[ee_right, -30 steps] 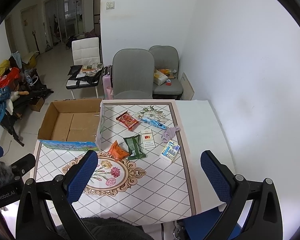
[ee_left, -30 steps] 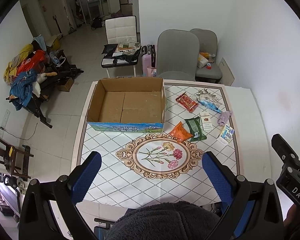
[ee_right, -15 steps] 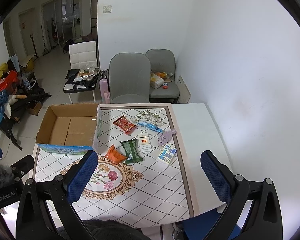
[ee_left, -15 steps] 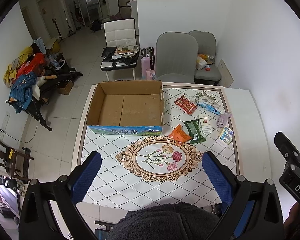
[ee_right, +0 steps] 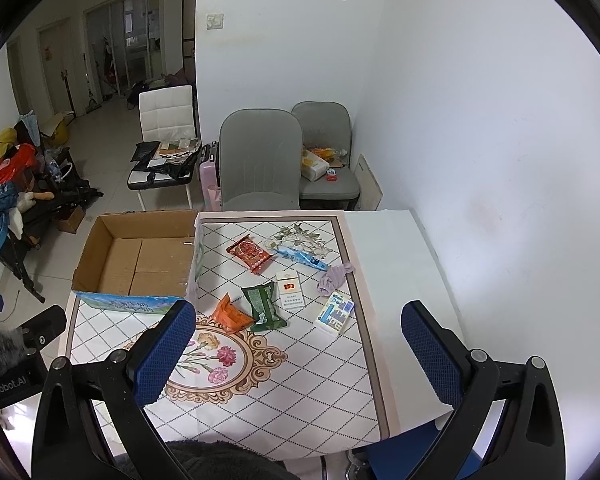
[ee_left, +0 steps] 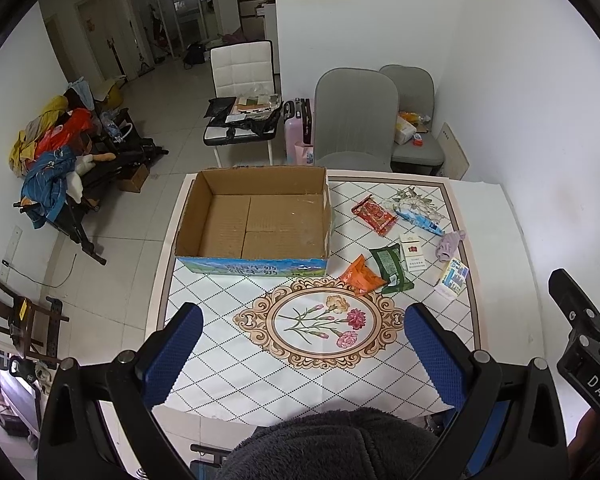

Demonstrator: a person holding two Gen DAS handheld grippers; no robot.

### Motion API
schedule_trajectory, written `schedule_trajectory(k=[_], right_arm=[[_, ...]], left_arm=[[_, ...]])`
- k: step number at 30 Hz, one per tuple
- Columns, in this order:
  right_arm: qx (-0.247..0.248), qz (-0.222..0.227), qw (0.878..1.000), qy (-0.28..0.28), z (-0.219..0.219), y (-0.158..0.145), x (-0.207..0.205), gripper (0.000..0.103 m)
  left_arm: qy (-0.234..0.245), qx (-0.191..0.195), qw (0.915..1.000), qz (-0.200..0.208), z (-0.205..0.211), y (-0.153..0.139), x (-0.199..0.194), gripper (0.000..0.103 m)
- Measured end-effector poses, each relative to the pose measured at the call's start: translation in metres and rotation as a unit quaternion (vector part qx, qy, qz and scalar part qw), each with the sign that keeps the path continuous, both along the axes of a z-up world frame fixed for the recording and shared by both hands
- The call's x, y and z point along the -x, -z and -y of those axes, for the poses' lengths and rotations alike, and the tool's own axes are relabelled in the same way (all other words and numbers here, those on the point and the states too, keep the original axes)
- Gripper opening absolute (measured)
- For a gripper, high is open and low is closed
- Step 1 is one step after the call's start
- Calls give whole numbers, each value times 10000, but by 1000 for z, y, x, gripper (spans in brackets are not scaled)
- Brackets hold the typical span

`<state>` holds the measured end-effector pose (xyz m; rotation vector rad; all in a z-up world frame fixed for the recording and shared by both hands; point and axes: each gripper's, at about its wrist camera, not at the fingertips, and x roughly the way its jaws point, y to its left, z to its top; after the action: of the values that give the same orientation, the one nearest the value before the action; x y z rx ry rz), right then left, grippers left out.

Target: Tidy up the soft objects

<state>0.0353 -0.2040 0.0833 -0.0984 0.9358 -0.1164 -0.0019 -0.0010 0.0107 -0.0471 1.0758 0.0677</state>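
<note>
Cardboard box [ee_left: 256, 220] sits empty ahead-left of both wide-open, unloaded claws, the left claw [ee_left: 300, 356] and right claw [ee_right: 296, 356]; best start with the orange packet [ee_right: 230, 314] just ahead, pinching its middle.

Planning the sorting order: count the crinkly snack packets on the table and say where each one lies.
4. Red packet beside the cardboard box's far corner; blue-white packet just right of it; orange packet and green packet side by side nearer the grippers. None looks hidden.
</note>
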Motion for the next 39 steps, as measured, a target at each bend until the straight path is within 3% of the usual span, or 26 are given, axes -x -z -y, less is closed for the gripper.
schedule_trajectory(k=[19,28,34,36,39], right_arm=[[-4,-96,9999,-72,-12,4,-8,103],[-222,-375,9990,114,11,30,-31,103],[-184,-874,9923,861,89,85,-71,103],[-260,-1187,9870,1055,117,116,-88,103],[-586,-1657,9757,1307,157,173,-112,103]], left_arm=[[27,52,9999,-112,-5,9,-8,103],[67,142,9997,-166,0,23,-30,103],[639,487,9947,-645,45,73,-92,103],[873,550,9906,-901,68,103,-118,103],[1014,822,9796,-1531,101,174,-170,103]])
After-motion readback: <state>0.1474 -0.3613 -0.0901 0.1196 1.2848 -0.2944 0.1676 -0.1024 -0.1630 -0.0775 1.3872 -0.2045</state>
